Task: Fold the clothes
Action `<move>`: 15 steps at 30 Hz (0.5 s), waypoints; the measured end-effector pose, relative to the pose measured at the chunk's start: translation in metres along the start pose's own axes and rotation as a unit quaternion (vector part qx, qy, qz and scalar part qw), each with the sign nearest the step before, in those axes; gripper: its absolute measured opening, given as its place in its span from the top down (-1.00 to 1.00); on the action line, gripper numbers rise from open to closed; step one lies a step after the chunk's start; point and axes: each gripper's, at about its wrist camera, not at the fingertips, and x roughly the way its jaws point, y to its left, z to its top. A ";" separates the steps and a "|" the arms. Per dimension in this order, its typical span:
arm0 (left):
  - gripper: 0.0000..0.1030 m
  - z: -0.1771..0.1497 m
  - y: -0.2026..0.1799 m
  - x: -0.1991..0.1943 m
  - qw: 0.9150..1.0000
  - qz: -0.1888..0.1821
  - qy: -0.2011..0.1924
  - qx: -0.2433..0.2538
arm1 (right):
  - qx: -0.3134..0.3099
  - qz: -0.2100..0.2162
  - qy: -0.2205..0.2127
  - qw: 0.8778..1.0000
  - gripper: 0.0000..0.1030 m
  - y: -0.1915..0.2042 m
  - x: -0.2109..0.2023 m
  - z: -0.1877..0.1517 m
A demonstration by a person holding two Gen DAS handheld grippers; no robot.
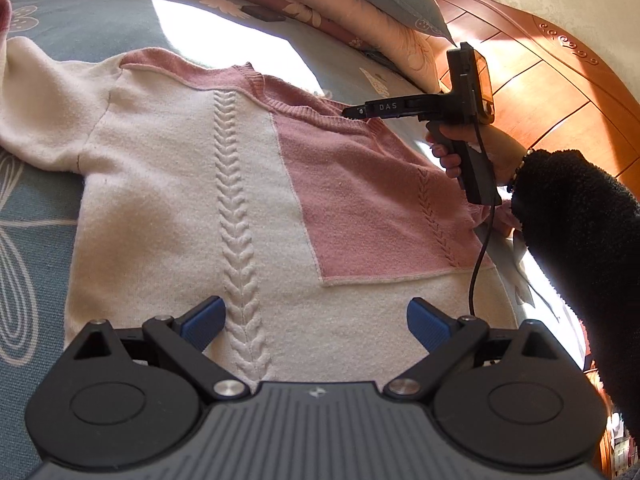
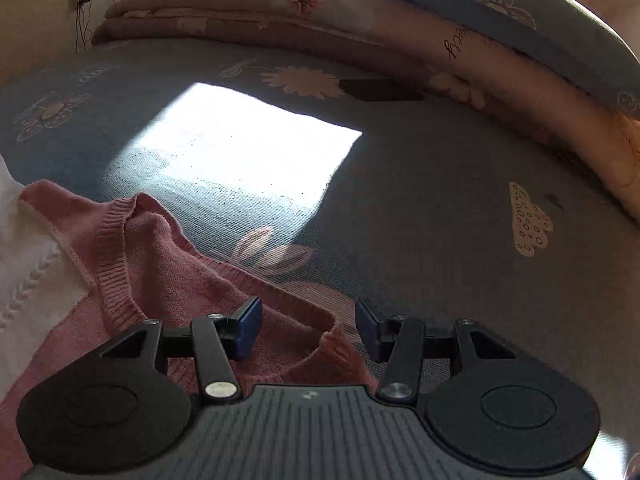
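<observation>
A: What could go wrong here?

B: The right gripper (image 2: 308, 330) hovers with its jaws partly apart over the pink shoulder edge of the sweater (image 1: 248, 184), gripping nothing. If it bites only the top layer, I judge the fold would drag crooked and bunch the knit.

A: And the left gripper (image 1: 316, 322)?

B: Jaws wide, empty, above the cream hem — nothing pins that end, so the sweater could slide on the bedspread (image 2: 420, 200).

A: How does it lie?

B: Flat on the bed, front up — long axis from hem to collar (image 1: 296, 98), collar toward the pillows (image 1: 360, 4).
</observation>
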 end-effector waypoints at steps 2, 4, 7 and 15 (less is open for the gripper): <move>-0.88 0.000 0.000 0.001 1.000 0.000 0.000 0.001 | 0.024 0.017 0.007 1.000 0.13 -0.009 0.005 -0.010; -0.88 0.000 -0.001 0.001 1.000 0.000 -0.001 0.001 | 0.015 0.042 0.000 0.999 0.79 -0.007 0.000 -0.012; -0.88 0.000 -0.001 0.001 1.000 0.000 -0.003 0.001 | -0.008 0.000 -0.019 1.000 0.80 -0.004 -0.005 -0.009; -0.88 0.001 -0.001 -0.001 1.000 0.001 -0.007 0.004 | 0.033 -0.042 -0.027 0.998 0.66 -0.005 0.002 -0.006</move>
